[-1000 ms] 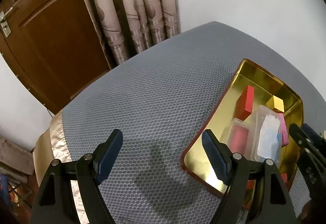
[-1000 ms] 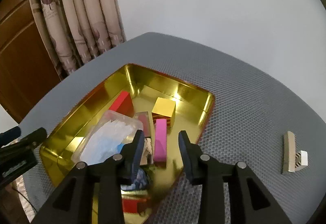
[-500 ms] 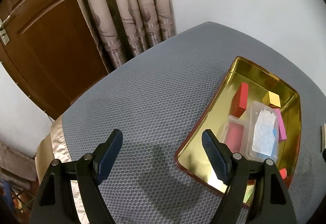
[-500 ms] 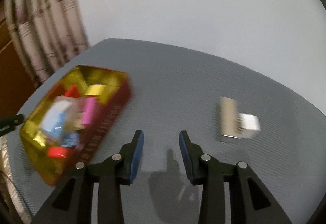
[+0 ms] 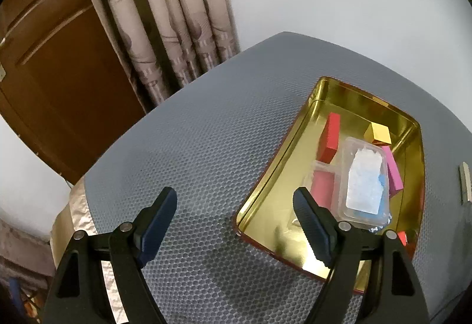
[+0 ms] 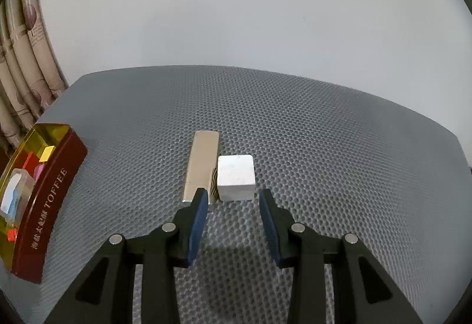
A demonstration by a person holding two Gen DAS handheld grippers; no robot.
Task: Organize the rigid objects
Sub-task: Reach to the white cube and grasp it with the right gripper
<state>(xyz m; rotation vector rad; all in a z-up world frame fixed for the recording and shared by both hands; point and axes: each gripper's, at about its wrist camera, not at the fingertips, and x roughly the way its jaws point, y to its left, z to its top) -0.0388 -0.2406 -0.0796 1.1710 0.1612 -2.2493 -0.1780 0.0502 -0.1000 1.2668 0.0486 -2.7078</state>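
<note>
Now the right gripper (image 6: pixel 231 206), jaws spread and empty, lines up on the white cube (image 6: pixel 236 177) touching the beige bar (image 6: pixel 202 166) on the mat, apparently to grasp it for the tin (image 6: pixel 44 191), needing a clean straddle; the left gripper (image 5: pixel 234 213) hangs spread.

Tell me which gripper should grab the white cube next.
Right. The right gripper is open, just short of the white cube. The left gripper is open at the gold tin, far from it.
</note>
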